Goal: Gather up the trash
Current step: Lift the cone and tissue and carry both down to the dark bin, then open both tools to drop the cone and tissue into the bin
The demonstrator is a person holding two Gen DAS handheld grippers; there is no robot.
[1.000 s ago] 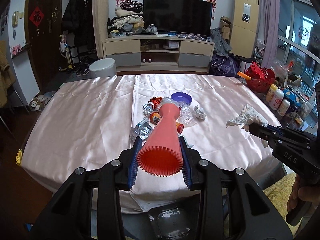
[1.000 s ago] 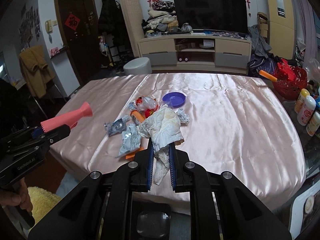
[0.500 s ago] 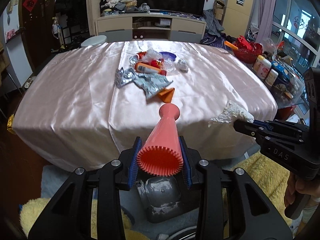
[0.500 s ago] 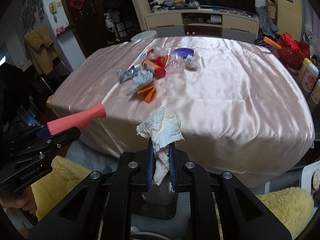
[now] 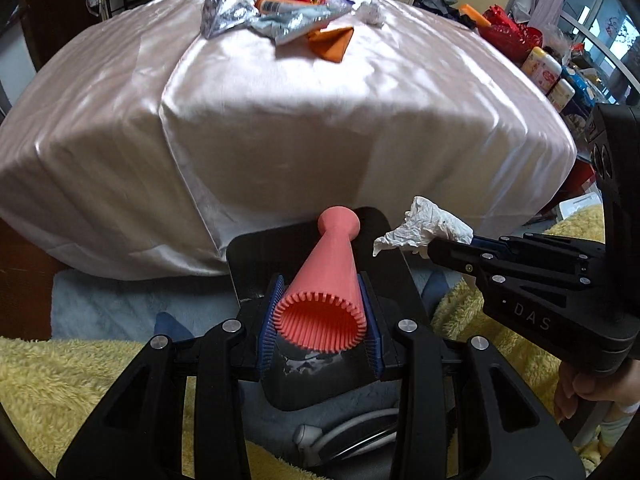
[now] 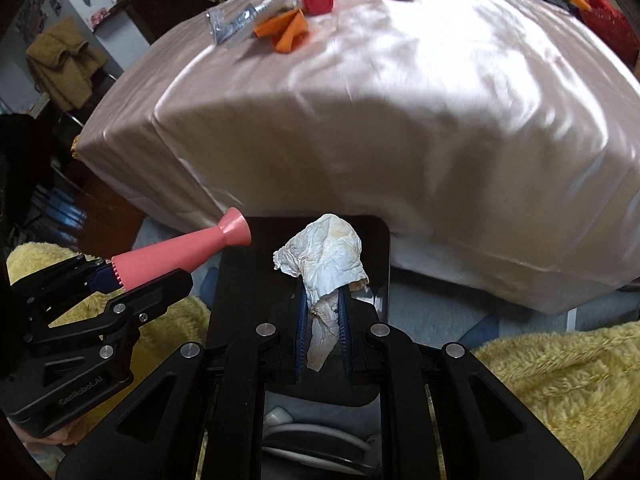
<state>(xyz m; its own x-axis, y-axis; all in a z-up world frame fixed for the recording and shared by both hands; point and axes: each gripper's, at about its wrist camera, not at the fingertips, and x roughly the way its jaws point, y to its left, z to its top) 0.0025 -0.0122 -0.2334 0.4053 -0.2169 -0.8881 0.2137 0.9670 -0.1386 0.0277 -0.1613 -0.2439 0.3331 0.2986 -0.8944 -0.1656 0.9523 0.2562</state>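
Observation:
My left gripper (image 5: 320,278) is shut on a pink ribbed cone (image 5: 328,280), narrow end pointing forward. Beside it, my right gripper (image 6: 322,294) is shut on a crumpled white tissue (image 6: 324,256). Both point steeply down over a black bin (image 5: 256,256) on the floor in front of the table. The right wrist view shows the cone (image 6: 180,252) in the left gripper (image 6: 104,276) at the left, over the bin (image 6: 240,272). The left wrist view has the tissue (image 5: 428,230) in the right gripper (image 5: 452,246). More trash (image 5: 280,12) lies far back on the table.
The table's pink satin cloth (image 5: 280,120) hangs down just behind the bin. Yellow fluffy fabric (image 5: 60,380) lies on both sides of the bin. Bottles (image 5: 544,68) and a red basket (image 5: 508,38) stand at the right. A hand (image 5: 580,384) grips the right handle.
Both grippers have sunk from above the tabletop to low in front of the table and tilted downward. The black bin has come into view beneath them. Both grips are unchanged.

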